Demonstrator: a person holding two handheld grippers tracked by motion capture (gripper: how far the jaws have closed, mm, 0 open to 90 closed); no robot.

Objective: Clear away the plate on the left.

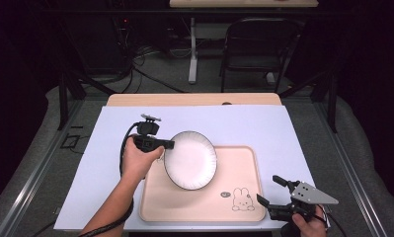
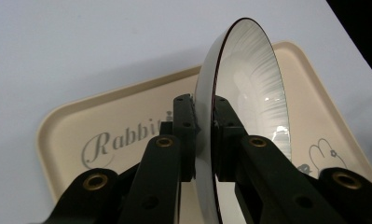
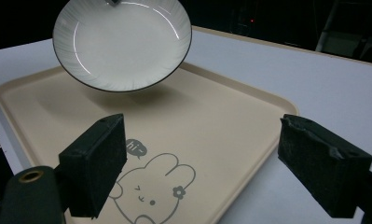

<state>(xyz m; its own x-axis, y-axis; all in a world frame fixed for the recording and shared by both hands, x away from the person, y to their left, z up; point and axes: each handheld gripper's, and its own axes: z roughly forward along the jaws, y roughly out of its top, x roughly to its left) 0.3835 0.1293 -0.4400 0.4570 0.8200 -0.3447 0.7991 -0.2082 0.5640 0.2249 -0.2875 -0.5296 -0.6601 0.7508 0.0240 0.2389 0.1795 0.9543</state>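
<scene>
I am holding a plate above the tray with my left tongs.

My left tongs (image 1: 169,144) are clamped on the plate's (image 1: 190,160) left rim, one jaw on each face, and the plate is hanging tilted over the far left part of the tray (image 1: 244,168), casting a shadow on it. My right tongs (image 1: 273,190) are hovering with jaws wide apart and gripping nothing, at the tray's near right corner, just beside the printed rabbit (image 1: 242,199). The tray is lying on the white table (image 1: 244,126).
</scene>
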